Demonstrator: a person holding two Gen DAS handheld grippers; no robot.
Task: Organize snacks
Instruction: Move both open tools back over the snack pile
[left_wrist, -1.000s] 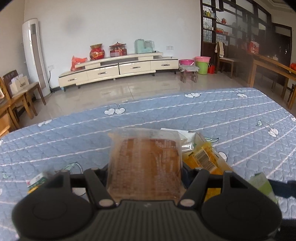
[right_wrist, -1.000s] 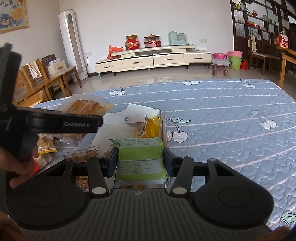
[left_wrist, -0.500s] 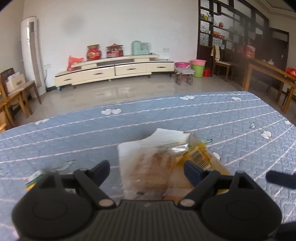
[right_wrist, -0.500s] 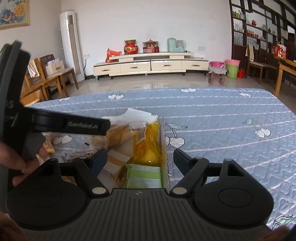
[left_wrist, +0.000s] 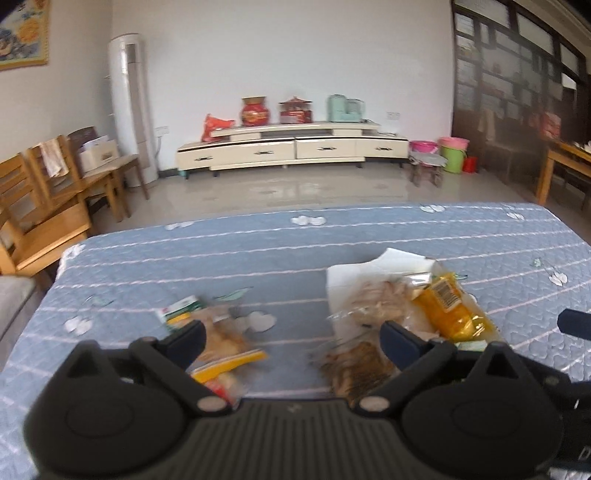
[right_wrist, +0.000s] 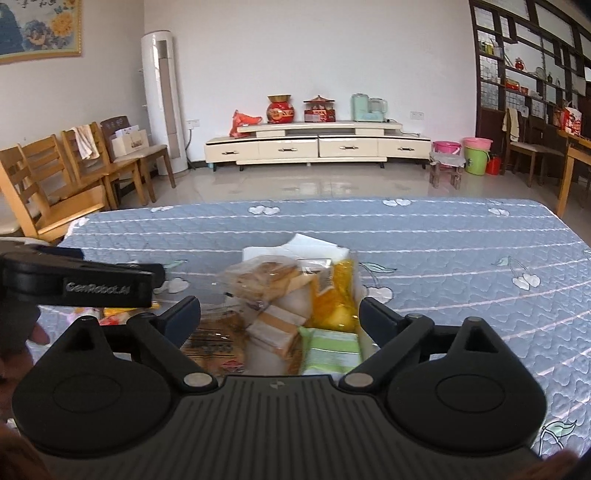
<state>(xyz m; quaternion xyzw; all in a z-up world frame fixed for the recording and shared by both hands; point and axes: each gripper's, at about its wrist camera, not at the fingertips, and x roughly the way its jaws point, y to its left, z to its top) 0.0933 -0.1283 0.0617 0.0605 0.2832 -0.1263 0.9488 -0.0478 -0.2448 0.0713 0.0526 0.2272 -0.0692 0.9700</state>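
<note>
A white open box (right_wrist: 314, 245) on the blue quilted table holds snack packs: a clear bag of brown pastries (right_wrist: 264, 278), a yellow pack (right_wrist: 334, 297), a green pack (right_wrist: 330, 349) and a brown cracker pack (right_wrist: 218, 341). My right gripper (right_wrist: 280, 315) is open and empty just above the box. My left gripper (left_wrist: 293, 338) is open and empty over the table, left of the box (left_wrist: 384, 266). Loose snack packs (left_wrist: 218, 339) lie by its left finger. The brown cracker pack (left_wrist: 356, 367) shows near its right finger.
The blue quilted table (left_wrist: 258, 254) ends at the left near wooden chairs (left_wrist: 55, 206). The left gripper's body (right_wrist: 77, 282) shows at the left in the right wrist view. A TV cabinet (right_wrist: 317, 146) stands across the room.
Both grippers opened and let go: the brown cracker pack and the green pack now lie in the box. The left gripper has swung left toward the loose packs.
</note>
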